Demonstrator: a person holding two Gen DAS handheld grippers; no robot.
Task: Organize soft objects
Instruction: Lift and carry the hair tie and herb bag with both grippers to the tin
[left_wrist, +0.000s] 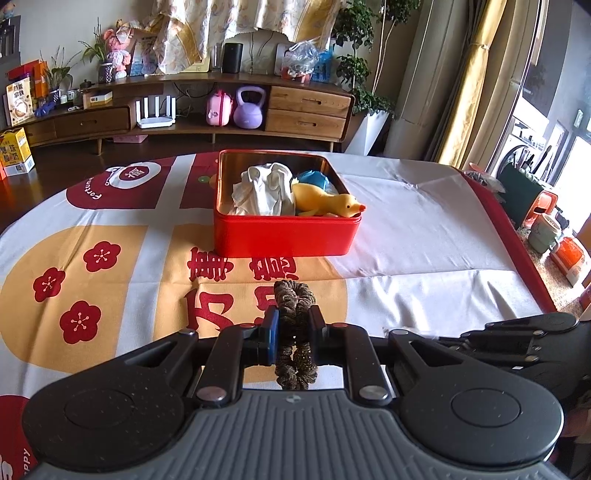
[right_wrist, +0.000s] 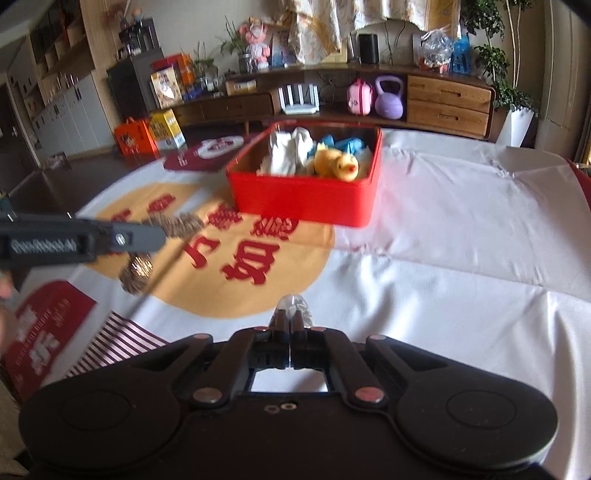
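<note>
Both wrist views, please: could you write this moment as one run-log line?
left gripper: shut on brown scrunchie | right gripper: shut on pale crumpled item | red tin: holds white cloth, yellow duck

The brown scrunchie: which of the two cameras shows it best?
The left wrist view. There the brown scrunchie sits sharp and centred, pinched in the left gripper above the tablecloth. In the right wrist view the scrunchie appears blurred at the left, partly hidden behind that gripper.

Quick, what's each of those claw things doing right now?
Left gripper: closed on a brown scrunchie.
Right gripper: closed on something small and whitish, too blurred to identify.
</note>
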